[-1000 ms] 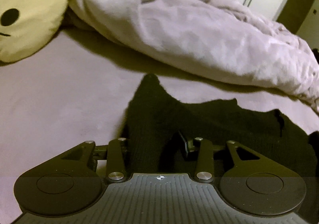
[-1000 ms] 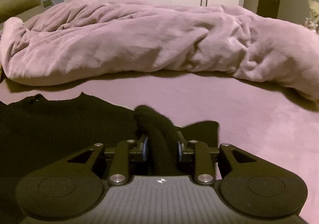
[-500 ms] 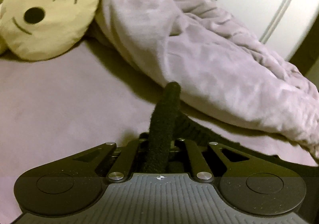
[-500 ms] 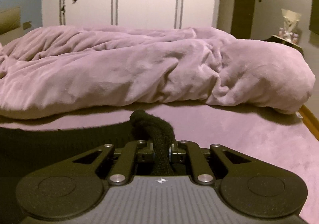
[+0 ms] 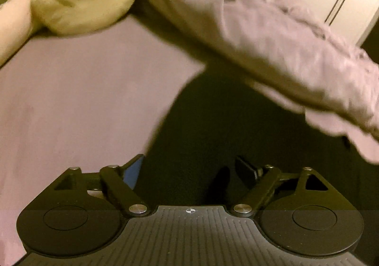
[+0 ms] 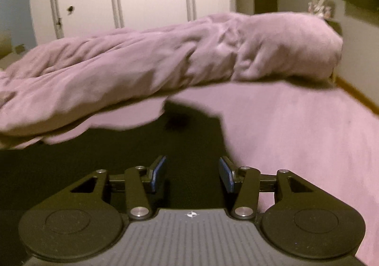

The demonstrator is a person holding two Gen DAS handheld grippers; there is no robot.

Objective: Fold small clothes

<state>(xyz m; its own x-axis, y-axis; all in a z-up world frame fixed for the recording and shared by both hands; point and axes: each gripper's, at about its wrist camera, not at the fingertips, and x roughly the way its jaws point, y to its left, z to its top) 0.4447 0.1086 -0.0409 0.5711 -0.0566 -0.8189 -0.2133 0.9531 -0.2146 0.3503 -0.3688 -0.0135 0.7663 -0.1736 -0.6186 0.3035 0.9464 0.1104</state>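
The black garment (image 5: pixel 225 128) lay flat on the pink bedsheet (image 5: pixel 78 100) beside the bunched duvet (image 6: pixel 146 62), evidently laid down after a fold. The left gripper (image 5: pixel 189 171) and right gripper (image 6: pixel 191 175) had just been opening, jaws spread clear above the cloth, nothing pinched.

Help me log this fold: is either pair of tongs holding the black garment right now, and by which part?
Neither. The left tongs and right tongs have just been opening; both stand open over the black garment, with no fabric pinched between their pads.
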